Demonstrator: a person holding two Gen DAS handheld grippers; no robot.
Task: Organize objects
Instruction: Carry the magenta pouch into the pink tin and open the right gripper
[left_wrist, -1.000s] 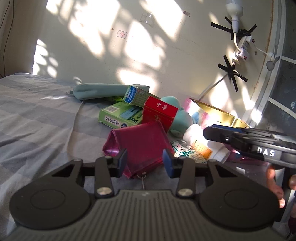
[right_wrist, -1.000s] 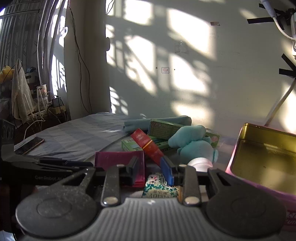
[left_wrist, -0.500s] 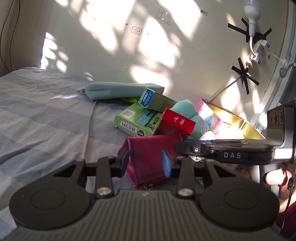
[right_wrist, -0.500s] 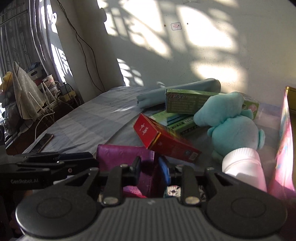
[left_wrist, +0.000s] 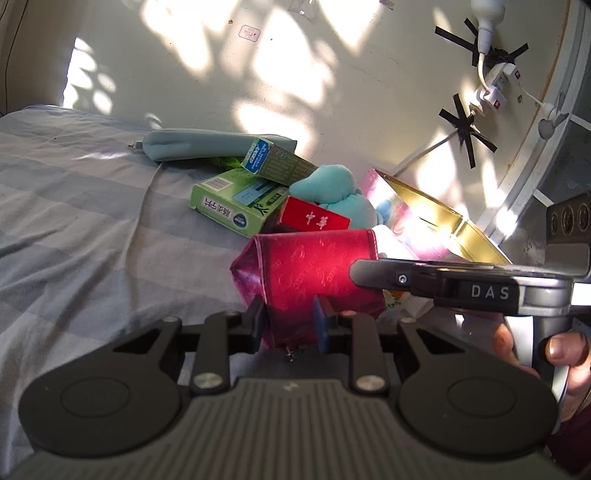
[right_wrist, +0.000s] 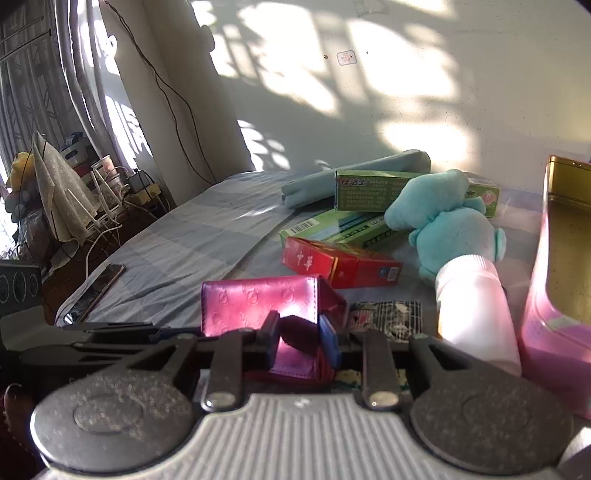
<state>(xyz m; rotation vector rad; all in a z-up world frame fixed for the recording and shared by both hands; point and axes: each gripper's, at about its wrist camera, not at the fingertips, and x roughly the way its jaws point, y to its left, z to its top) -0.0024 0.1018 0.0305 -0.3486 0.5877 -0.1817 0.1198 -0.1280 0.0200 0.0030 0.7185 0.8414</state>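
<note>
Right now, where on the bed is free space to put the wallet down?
The striped sheet is bare left of the green box and the long teal pouch. The pile is crowded: red box, plush toy, white bottle, up to the gold tin. Both claws grip the wallet.

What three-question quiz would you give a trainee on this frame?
1. True or false: the red box lies inside the gold tin.
2. The left gripper and the right gripper both pinch: A) white bottle, B) magenta wallet, C) phone?
3. What colour is the plush toy?
Key: 1 false. 2 B; the left jaws have just closed on it. 3 teal.
</note>
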